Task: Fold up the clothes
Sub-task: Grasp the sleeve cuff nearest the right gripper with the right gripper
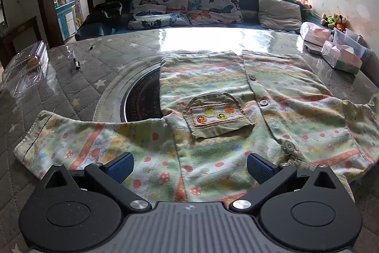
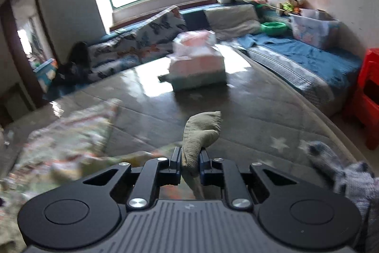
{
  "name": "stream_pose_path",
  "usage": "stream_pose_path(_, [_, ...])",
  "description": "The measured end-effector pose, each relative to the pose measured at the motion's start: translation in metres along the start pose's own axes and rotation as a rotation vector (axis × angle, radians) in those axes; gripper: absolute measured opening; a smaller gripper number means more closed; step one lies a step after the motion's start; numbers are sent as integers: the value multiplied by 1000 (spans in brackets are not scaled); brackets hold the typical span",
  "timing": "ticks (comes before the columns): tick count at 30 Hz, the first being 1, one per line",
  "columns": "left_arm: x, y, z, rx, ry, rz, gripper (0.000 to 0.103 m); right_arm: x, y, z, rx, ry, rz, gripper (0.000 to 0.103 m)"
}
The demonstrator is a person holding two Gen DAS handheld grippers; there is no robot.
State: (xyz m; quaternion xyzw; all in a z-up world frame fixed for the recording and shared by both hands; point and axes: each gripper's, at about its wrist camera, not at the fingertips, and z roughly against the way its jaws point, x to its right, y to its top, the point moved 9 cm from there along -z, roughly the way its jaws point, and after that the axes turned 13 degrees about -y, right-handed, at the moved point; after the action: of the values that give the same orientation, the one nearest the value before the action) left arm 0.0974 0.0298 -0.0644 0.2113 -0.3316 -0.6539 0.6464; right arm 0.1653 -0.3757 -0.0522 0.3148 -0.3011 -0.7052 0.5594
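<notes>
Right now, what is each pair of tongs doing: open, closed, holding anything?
Left tongs: open, empty, above the patterned pastel children's shirt.
Right tongs: shut on the shirt's olive ribbed cuff.

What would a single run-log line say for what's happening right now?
step: fold shirt | left gripper: open above shirt | right gripper: shut on sleeve cuff | shirt spread on table
</notes>
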Motion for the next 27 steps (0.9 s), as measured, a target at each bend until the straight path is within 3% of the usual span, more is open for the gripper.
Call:
stream_pose_path(8, [11, -4, -3, -7, -35, -15, 103, -60, 46, 41, 70, 177, 9, 12])
stream_pose_path(14, [11, -10, -2, -10, -58, -15, 103, -134, 59, 60, 80, 325, 96, 12])
stream_pose_path(22, [-17, -10, 13, 34, -38, 54, 103, -248, 27, 63, 34, 473, 319, 12])
stream_pose_path(27, [-36, -14, 18, 46, -15, 97, 103, -297, -5, 66, -12, 528, 422, 12])
